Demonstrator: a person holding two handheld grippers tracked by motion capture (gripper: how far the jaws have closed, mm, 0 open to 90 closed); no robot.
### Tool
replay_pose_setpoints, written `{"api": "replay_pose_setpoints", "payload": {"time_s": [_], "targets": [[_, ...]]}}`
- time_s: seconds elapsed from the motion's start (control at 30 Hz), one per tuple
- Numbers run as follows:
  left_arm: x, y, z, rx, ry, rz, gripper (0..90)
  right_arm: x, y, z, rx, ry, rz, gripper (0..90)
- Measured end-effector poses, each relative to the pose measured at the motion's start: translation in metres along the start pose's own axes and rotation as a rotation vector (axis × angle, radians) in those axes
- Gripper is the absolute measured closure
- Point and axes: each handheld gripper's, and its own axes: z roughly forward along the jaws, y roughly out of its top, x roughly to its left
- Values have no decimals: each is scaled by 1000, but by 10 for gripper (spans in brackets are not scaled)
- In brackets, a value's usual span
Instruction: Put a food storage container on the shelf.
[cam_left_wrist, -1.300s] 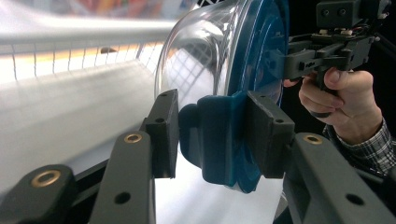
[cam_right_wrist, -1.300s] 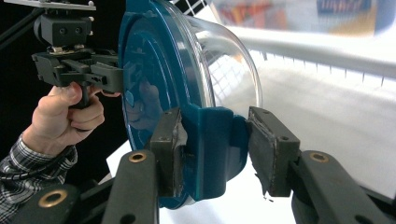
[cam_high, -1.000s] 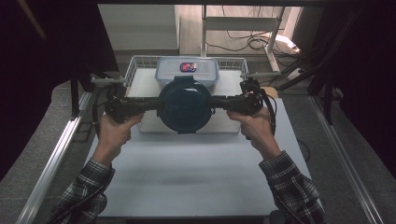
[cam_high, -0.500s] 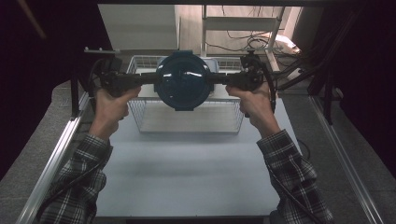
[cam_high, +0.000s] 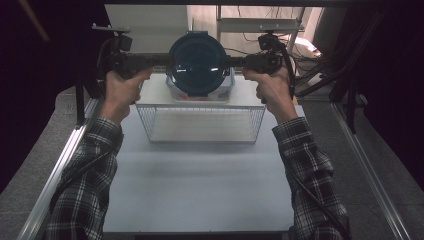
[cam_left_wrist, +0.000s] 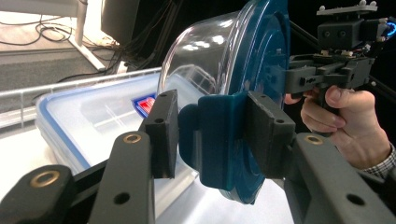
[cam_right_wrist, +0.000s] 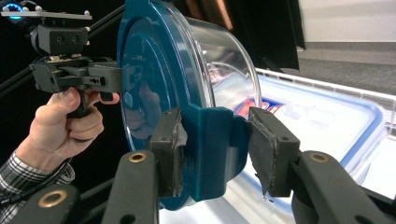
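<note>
A round glass container with a dark blue lid is held in the air between two hand-held grippers, lid facing the high camera, above the far edge of a white wire basket that stands on the white table.

The left gripper pinches the lid's side tab — in the left gripper view both black pads press on the blue latch, one on each face. The right gripper clamps the opposite tab in the same way, seen in the right gripper view.

The clear bowl of the container points away from the person. Behind and below it lies a rectangular clear plastic box with a blue-rimmed lid — it bears a small red and blue label.

The person's hands grip the handles; plaid sleeves enter from the bottom edge.
</note>
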Motion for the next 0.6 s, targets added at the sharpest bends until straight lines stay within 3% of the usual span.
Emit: {"api": "replay_pose_setpoints", "payload": {"time_s": [0.33, 0.47, 0.6], "targets": [[18, 7, 17, -9, -3, -37, 570, -18, 12, 8, 6, -26, 25, 565], [20, 8, 19, -12, 1, -26, 568, -23, 15, 9, 8, -21, 40, 562], [17, 8, 21, -14, 31, 9, 554, -25, 17, 12, 8, -40, 45, 542]]}}
